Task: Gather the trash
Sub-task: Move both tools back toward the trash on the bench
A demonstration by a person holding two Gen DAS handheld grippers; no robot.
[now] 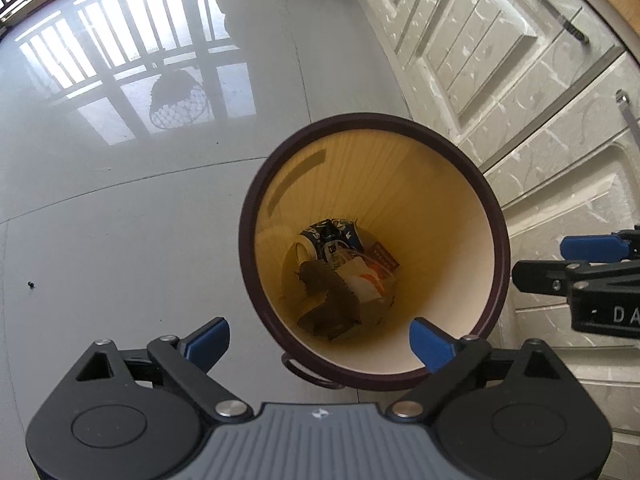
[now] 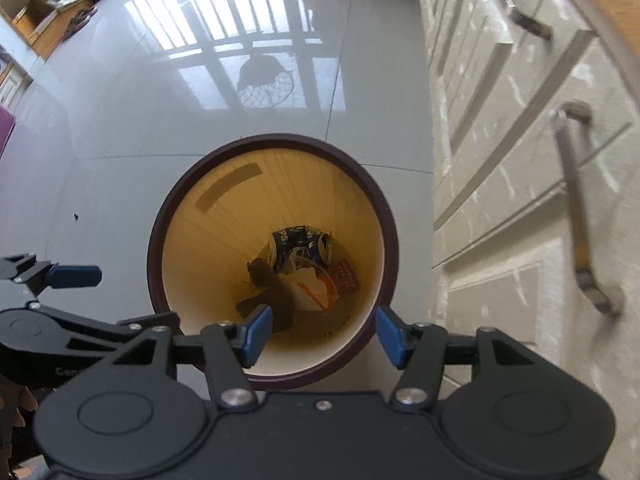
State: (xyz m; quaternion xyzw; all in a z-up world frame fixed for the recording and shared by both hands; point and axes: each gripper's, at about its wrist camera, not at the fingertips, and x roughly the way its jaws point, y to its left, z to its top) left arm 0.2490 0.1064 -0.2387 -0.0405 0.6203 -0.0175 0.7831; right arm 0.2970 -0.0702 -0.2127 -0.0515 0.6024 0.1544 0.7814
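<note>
Left wrist view is looking down into the bin (image 1: 472, 184), a round one with a dark rim and a cream inside, standing on the grey tiled floor (image 1: 120, 220) just beside the pale cabinets (image 1: 520, 80). The left gripper (image 1: 320, 344) is hovering over the bin's near edge with its jaws wide apart and nothing between them; one blue pad is showing over the floor, the other over the bin's inner wall. The trash is lying at the bottom of the bin: a crushed blue can (image 1: 332, 236), a white wrapper (image 1: 360, 284) with orange marks, a red packet (image 1: 384, 258) and a dark brown scrap (image 1: 328, 288) on top. The right gripper (image 1: 560, 260) is reaching in from the right edge, next to the rim.

Right wrist view is showing the same bin (image 2: 280, 380) from above, with the right gripper (image 2: 324, 334) also standing with its jaws apart and empty above the near rim. The can (image 2: 300, 246) and wrapper (image 2: 316, 286) are sitting deep inside. The left gripper (image 2: 80, 296) is showing at the left, over the floor (image 2: 120, 120). A cabinet handle (image 2: 580, 216) is hanging close on the right.
</note>
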